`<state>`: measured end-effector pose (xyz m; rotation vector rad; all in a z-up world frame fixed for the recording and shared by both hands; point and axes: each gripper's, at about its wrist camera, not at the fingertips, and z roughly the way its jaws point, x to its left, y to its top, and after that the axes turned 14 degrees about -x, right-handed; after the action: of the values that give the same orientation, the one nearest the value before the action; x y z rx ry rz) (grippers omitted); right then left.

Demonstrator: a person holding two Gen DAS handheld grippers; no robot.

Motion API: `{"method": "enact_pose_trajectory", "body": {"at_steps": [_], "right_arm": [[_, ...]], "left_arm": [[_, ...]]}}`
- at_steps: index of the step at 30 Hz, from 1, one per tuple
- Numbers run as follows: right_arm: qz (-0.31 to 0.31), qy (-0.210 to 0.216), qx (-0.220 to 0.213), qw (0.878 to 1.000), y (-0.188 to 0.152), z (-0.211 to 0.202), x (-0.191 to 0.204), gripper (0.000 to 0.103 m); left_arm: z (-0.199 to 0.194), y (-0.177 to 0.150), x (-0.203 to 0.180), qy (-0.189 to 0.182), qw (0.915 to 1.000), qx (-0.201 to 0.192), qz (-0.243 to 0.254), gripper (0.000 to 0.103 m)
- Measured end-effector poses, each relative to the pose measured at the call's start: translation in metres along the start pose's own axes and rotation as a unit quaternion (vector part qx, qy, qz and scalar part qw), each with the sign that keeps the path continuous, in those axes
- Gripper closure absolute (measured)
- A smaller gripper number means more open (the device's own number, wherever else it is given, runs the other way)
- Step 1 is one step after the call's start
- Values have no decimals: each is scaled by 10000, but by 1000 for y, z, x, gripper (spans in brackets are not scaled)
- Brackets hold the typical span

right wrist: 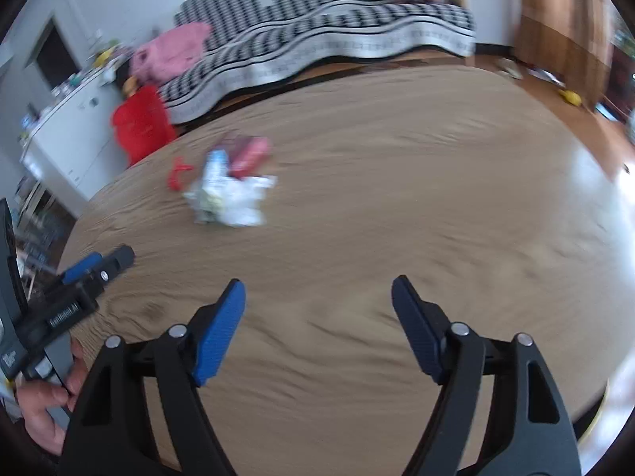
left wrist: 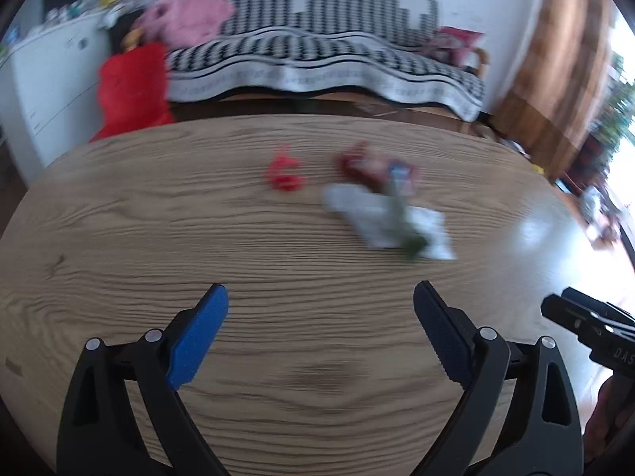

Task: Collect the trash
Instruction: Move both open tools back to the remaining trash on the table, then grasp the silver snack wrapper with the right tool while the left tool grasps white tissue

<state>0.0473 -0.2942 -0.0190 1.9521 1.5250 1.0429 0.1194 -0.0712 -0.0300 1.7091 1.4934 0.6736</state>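
On the table (left wrist: 158, 238) before you, the crumpled wrapper (left wrist: 387, 220) lies right of the small scrap (left wrist: 283, 172), another packet (left wrist: 377, 168) seemingly touching its far edge. Behind the table stands the sofa (left wrist: 317, 59).

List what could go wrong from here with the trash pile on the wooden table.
1. The white crumpled paper and the wrappers overlap, so one pinch may lift only part of the pile.
2. The small red scrap lies apart and could be left behind.
3. Left gripper and right gripper, both open and empty, approach side by side and may collide.
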Motion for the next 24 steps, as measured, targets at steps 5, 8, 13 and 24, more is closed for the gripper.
{"method": "enact_pose_trajectory", "body": {"at_steps": [5,8,13,24], "right_arm": [[-273,122,41,9995,8,48,45,39],[-270,143,80,9995,13,76,58,44],[-436,5,-23,9990,17,101,68,51],[-820,237,-248,9960,16,78,75,98]], "left_arm": [[5,0,41,202,9994,68,-264,11],[14,2,52,286,9991,117,-286,11],[28,5,64,352,9986,180,-355,11],[51,4,52,267,9986,192,-405,11]]}}
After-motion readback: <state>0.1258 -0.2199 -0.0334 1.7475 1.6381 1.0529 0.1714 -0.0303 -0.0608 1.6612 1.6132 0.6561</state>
